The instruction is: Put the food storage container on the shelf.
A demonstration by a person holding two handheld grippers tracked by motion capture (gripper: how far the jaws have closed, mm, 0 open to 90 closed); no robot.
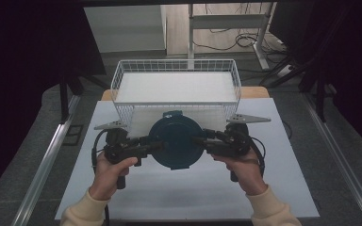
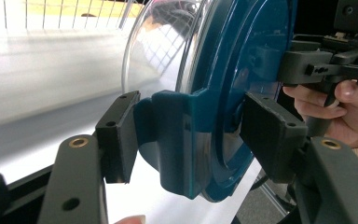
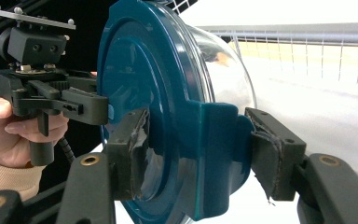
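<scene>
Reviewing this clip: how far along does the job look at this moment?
Done: the round clear container with a dark teal lid is closed and gripped. In hand: the left gripper and right gripper clamp opposite teal side tabs, holding it over the white table. Left, probably: moving it into the white wire basket behind.

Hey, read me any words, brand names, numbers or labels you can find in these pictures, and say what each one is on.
No readable text anywhere.
Teal lid: faint raised marks on its face, too blurred to read.
Clear bowl under the lid: no print.
White wire basket: no label.
Left claw and right claw, both clamped on the lid's tabs: no markings.
</scene>
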